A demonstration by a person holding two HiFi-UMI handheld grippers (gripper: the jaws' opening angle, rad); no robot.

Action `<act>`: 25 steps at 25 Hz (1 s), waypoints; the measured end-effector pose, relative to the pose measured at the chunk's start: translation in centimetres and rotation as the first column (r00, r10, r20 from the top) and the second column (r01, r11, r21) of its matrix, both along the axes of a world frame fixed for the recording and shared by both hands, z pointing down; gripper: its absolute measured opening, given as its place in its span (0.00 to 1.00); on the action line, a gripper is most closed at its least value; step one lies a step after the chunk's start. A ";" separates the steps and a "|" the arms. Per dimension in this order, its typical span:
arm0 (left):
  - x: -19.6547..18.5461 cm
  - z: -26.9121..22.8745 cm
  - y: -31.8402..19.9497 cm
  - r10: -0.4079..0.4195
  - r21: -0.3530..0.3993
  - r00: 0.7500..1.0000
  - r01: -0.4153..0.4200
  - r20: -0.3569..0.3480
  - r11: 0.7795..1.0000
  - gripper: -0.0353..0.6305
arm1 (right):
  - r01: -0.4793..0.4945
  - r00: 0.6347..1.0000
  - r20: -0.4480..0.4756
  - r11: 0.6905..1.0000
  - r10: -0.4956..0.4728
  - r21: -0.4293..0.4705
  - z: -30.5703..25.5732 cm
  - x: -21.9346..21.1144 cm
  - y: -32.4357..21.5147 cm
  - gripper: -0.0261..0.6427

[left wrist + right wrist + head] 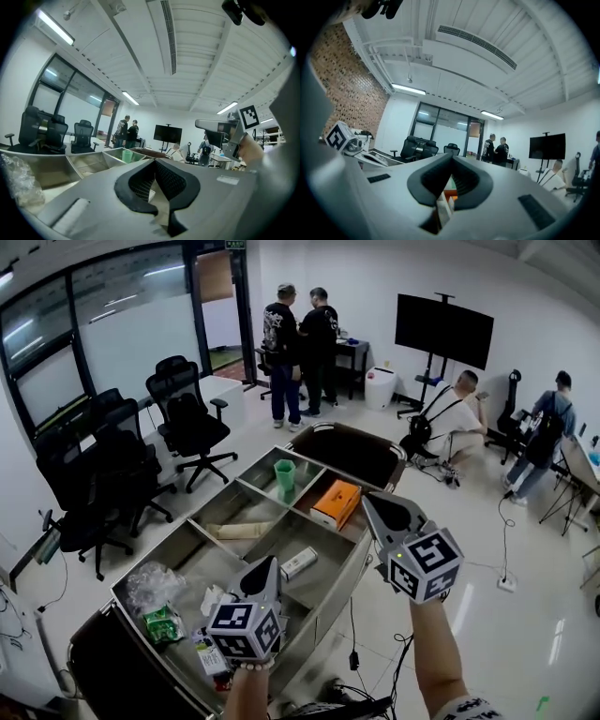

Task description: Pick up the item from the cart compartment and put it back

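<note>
Two pairs of tongs hang level over the metal cart (267,542). The left tongs (265,565) and the right tongs (368,500) are each pressed together at the tips, and each gripper view shows nothing pinched between them.

Which item the task means cannot be told; all lie in the cart. An orange box (336,503) sits in a far compartment just beside the right tongs' tip, and a green cup (284,476) stands upright in the compartment to its left. A white box (299,562) lies in a nearer compartment, close to the left tongs.

The left marker cube (244,629) covers part of the packets at the cart's near end, where a green packet (164,624) and a clear plastic bag (150,585) show.

Print on the boxes is too small to read. Only the cubes' black-and-white square markers are crisp. In the right gripper view the cart's contents are just slivers below the tips.
</note>
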State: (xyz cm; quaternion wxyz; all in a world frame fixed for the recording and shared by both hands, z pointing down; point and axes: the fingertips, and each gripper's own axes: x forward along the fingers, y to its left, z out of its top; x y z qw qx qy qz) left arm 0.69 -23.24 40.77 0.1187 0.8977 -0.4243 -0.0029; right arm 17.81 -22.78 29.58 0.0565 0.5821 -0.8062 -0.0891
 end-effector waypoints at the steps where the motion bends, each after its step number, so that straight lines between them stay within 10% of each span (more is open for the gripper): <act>1: 0.2 -0.1 0.4 0.016 0.004 1.000 -0.016 0.001 1.000 0.06 | -0.002 1.000 0.022 1.000 0.002 -0.012 0.7 -0.2 1.0 0.05; 10: -0.6 1.0 2.9 0.055 0.011 0.998 -0.055 0.036 0.998 0.06 | 0.001 0.982 0.187 0.992 0.023 -0.129 7.3 -2.5 7.2 0.05; 25: -0.4 2.1 4.2 0.083 0.002 0.995 -0.084 0.061 0.996 0.06 | -0.061 0.986 0.136 0.966 0.098 -0.253 13.0 -3.7 8.8 0.05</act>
